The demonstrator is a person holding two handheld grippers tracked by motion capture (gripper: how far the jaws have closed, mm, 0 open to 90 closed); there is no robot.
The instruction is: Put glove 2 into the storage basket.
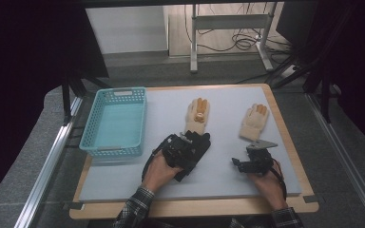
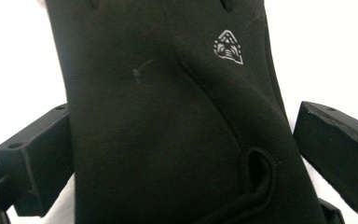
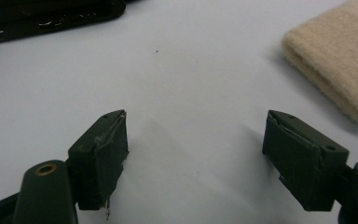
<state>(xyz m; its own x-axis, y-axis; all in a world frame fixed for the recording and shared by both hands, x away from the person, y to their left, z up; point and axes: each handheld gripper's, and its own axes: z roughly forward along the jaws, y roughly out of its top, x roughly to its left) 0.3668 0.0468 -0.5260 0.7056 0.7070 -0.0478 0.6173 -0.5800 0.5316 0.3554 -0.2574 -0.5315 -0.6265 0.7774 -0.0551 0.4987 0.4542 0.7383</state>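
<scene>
A black glove (image 2: 168,121) with a small silver logo lies flat on the grey mat (image 1: 228,180), its cuff toward the person. My left gripper (image 2: 182,140) stands open astride it, one jaw at each edge of the glove. From above, the left gripper (image 1: 190,143) covers most of the black glove (image 1: 202,142). My right gripper (image 3: 196,135) is open and holds nothing, low over bare mat. In the high view the right gripper (image 1: 241,164) sits just short of a beige glove (image 1: 254,122). A second beige glove (image 1: 197,115) lies beyond the black one.
A turquoise plastic basket (image 1: 95,121) stands on the left side of the table. In the right gripper view, the beige glove's cuff (image 3: 340,56) lies at upper right and the black glove (image 3: 46,18) at upper left. Metal rails run along both sides of the table.
</scene>
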